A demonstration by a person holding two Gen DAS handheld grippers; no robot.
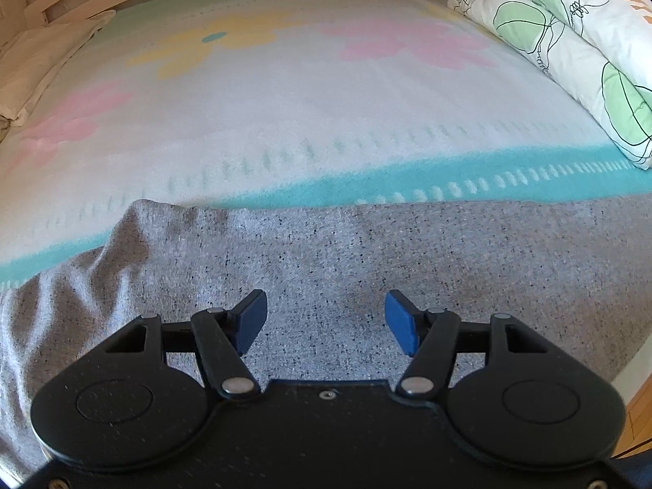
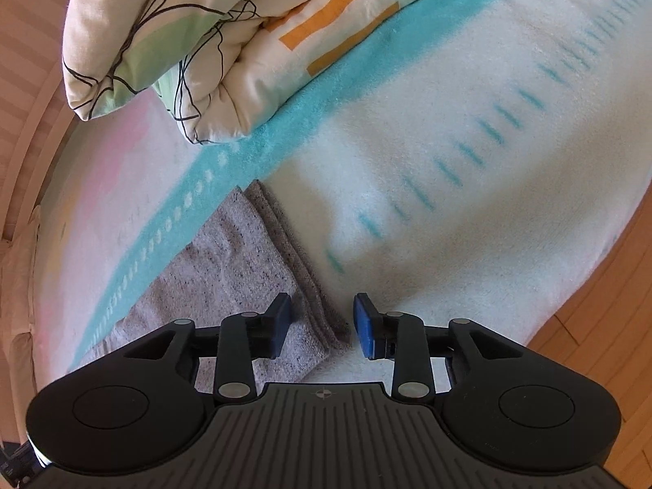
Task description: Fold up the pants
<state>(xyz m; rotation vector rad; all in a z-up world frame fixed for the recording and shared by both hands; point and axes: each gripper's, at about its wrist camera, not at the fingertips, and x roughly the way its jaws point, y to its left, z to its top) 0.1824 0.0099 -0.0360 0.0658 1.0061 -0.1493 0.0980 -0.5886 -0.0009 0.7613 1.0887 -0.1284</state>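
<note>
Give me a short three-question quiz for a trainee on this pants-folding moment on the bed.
1. True or false: the left gripper is clamped on the grey pants.
2. Where do the pants' stacked cuffs lie in the right wrist view? A) under the quilt B) between the right gripper fingers C) on the floor
3. Fill in: the pants lie on a white blanket with a ____ stripe.

Key: 1 false; 2 B; 3 turquoise.
</note>
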